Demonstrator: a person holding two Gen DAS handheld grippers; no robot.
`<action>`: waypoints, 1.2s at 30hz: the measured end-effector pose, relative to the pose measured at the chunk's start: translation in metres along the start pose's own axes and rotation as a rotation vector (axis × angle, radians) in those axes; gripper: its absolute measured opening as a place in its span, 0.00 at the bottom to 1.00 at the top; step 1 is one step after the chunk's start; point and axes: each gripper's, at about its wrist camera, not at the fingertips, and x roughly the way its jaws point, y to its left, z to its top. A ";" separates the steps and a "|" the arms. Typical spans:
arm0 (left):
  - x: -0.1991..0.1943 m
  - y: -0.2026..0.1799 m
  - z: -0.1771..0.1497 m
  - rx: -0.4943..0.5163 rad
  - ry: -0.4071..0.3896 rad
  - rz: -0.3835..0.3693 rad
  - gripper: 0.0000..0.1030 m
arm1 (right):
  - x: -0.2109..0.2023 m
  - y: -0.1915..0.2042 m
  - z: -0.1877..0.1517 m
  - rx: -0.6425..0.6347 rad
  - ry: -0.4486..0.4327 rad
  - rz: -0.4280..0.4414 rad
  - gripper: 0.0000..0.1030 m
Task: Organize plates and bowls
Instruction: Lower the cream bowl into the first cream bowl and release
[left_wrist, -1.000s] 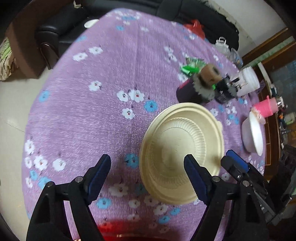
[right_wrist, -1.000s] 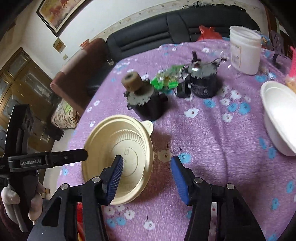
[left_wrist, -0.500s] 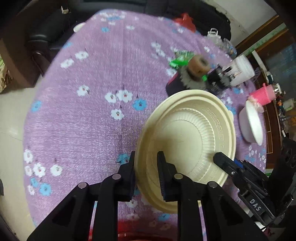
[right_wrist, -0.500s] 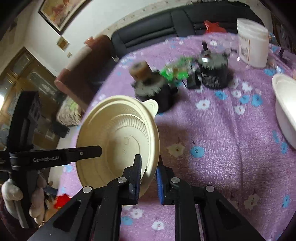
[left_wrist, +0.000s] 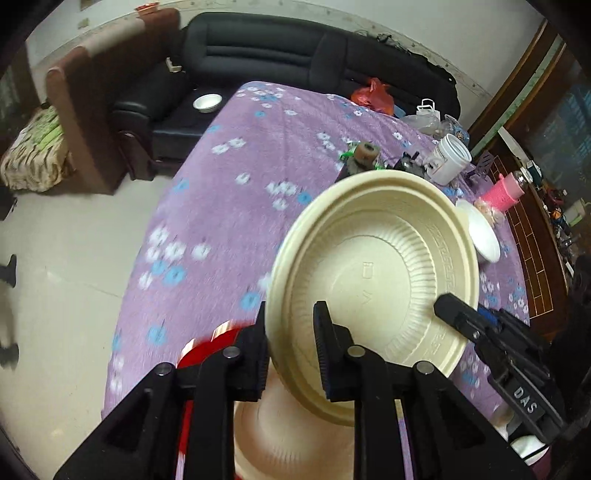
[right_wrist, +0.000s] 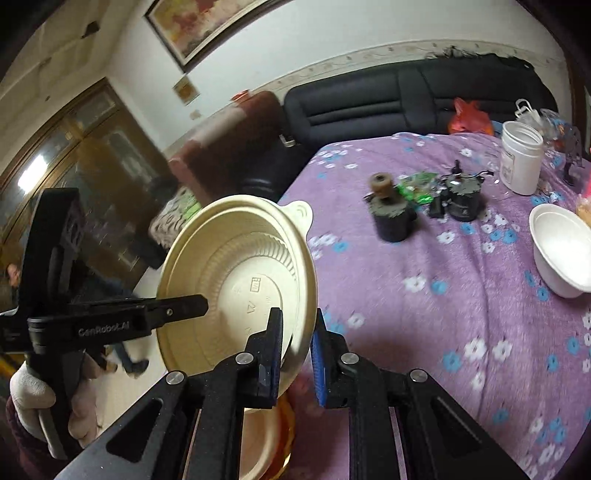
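Lifted since the earlier frame: the cream plastic bowl (left_wrist: 373, 291) was flat on the purple floral tablecloth (left_wrist: 229, 206), now it hangs tilted in the air above the table's near edge. Both grippers were wide then. The left gripper (left_wrist: 290, 350) is now clamped on the bowl's near rim, the right gripper (right_wrist: 297, 350) on the rim at the opposite side (each has one pad inside, one outside).

Below the lifted bowl, at the near edge, a second cream bowl (left_wrist: 295, 435) sits beside something red (left_wrist: 207, 350), blurred, can't name it. Likely the stack being built, so the carry is mid-way and the drop still to do.

Left to sort: white bowl (right_wrist: 561, 251) at the right edge of the tablecloth, untouched. Another small white bowl (left_wrist: 207, 102) sits on the black sofa (left_wrist: 295, 48).
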 end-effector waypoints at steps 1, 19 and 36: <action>-0.003 0.002 -0.010 -0.005 -0.002 0.007 0.20 | -0.001 0.006 -0.006 -0.010 0.008 0.003 0.16; 0.003 0.012 -0.097 0.019 -0.065 0.188 0.22 | 0.005 0.050 -0.085 -0.141 0.061 -0.074 0.17; -0.053 0.004 -0.131 -0.026 -0.331 0.221 0.69 | -0.026 0.067 -0.090 -0.234 -0.103 -0.128 0.47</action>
